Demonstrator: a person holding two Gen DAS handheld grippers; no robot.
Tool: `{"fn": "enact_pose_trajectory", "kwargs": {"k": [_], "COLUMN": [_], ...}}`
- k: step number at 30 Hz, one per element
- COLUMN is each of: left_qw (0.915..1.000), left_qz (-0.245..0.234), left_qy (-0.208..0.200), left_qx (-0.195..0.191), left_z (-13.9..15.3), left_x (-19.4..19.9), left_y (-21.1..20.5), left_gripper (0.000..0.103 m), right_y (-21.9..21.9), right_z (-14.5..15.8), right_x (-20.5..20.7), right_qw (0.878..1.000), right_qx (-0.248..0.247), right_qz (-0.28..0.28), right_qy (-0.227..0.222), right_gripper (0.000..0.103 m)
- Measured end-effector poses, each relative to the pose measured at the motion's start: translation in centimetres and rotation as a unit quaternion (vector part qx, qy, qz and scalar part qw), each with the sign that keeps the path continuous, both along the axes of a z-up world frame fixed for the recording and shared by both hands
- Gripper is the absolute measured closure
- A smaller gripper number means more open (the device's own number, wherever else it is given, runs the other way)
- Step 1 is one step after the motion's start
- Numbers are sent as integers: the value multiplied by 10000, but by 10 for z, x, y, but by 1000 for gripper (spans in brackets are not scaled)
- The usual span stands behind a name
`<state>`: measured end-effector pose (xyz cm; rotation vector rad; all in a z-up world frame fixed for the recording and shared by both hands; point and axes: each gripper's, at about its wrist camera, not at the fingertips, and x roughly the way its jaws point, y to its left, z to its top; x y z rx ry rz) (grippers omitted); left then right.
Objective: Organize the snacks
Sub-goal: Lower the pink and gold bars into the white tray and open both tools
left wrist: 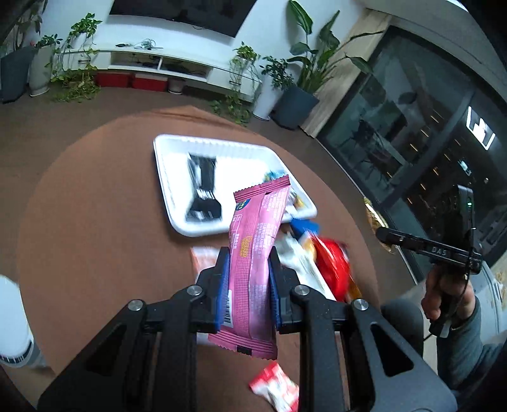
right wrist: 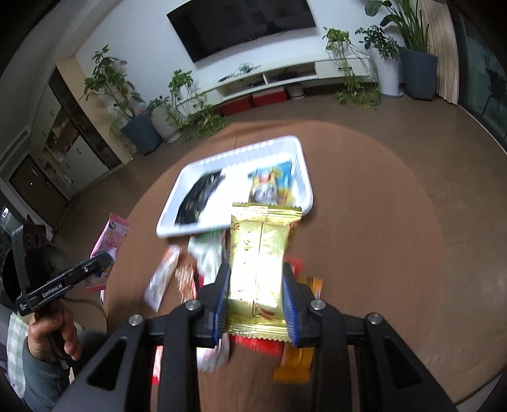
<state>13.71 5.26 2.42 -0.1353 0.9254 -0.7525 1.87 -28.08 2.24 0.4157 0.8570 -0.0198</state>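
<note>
Round desk (left wrist: 95,222) in the foreground, tray (left wrist: 164,177) on its far part. In the tray: a dark packet (left wrist: 202,190) at the left, a printed packet (right wrist: 272,183) at the right. Loose snack packets (right wrist: 164,279) on the desk, nearer than the tray, heaped just before its near edge. Left hand-held gripper (left wrist: 247,279) above that heap, clamped on a long bar wrapper (left wrist: 253,253) pointing toward the tray. Right hand-held gripper (right wrist: 256,291) to the right of it, also over the heap, closed on a wider packet (right wrist: 259,253) whose far end overlaps the tray's near rim. Beyond the desk: floor, then potted plants (right wrist: 139,107) flanking a low cabinet (right wrist: 285,76) against the wall, a screen (right wrist: 240,25) above.
</note>
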Motion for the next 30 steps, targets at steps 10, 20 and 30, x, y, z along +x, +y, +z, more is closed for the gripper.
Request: {"fn": "enact_pose_trajectory", "kwargs": {"k": [10, 20, 30], "left_qw": [9984, 9951, 9930], "left_qz": [329, 360, 359], "left_qy": [33, 127, -40], "left_qx": [454, 914, 1121], "left_z": [-19, -68, -83], "left_x": [100, 134, 149], "left_y": [-44, -82, -101], "left_gripper": [83, 83, 80], "right_y": [21, 28, 45], "right_z": [-15, -75, -92], "right_x": [136, 195, 200], "right_qw": [9985, 9930, 9891], "right_qx": [-56, -270, -305], "right_qz": [503, 682, 855], "right_qy": [207, 930, 1159], "right_gripper": [71, 70, 71]}}
